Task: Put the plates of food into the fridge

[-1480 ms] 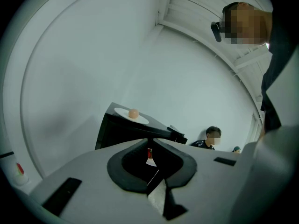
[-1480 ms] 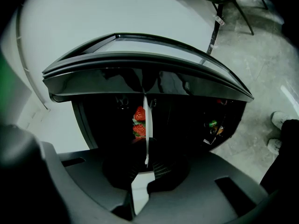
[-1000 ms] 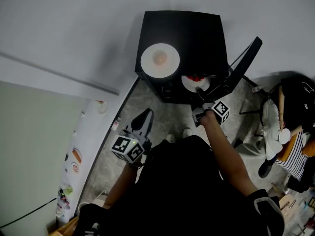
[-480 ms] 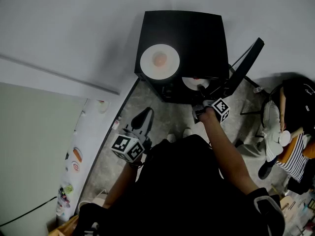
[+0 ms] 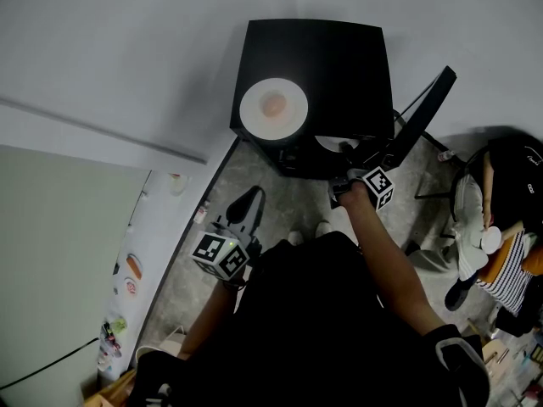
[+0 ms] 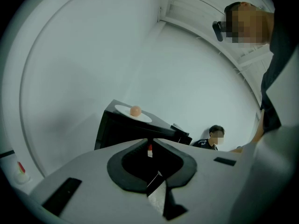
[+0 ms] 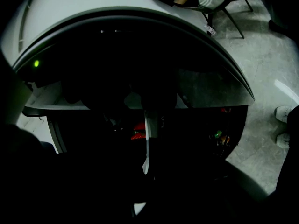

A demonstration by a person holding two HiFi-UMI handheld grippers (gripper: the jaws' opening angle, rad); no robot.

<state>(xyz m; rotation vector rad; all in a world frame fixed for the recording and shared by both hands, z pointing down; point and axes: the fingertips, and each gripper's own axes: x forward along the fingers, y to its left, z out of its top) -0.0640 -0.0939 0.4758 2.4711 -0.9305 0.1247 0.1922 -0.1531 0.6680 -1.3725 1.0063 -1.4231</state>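
A small black fridge (image 5: 322, 58) stands on the floor with its door (image 5: 420, 113) swung open to the right. On its top lies a white plate (image 5: 273, 108) with a round peach-coloured piece of food, also seen in the left gripper view as the plate (image 6: 133, 114). My right gripper (image 5: 344, 155) is shut on the rim of a second white plate (image 5: 329, 145), which is partly inside the fridge. In the right gripper view this plate (image 7: 146, 139) shows edge-on, with red food (image 7: 138, 130) beside it in the dark interior. My left gripper (image 5: 246, 203) hangs low at the left, shut and holding nothing.
A person (image 5: 501, 227) in a striped top sits at the right by a chair. A pale panel with stickers (image 5: 127, 287) runs along the left. My shoes (image 5: 310, 231) stand on the grey floor before the fridge. Another seated person (image 6: 212, 136) shows beyond the fridge.
My right gripper has pushed forward with its plate, which has gone deeper into the fridge; the red food no longer shows from above. The left gripper has stayed put.
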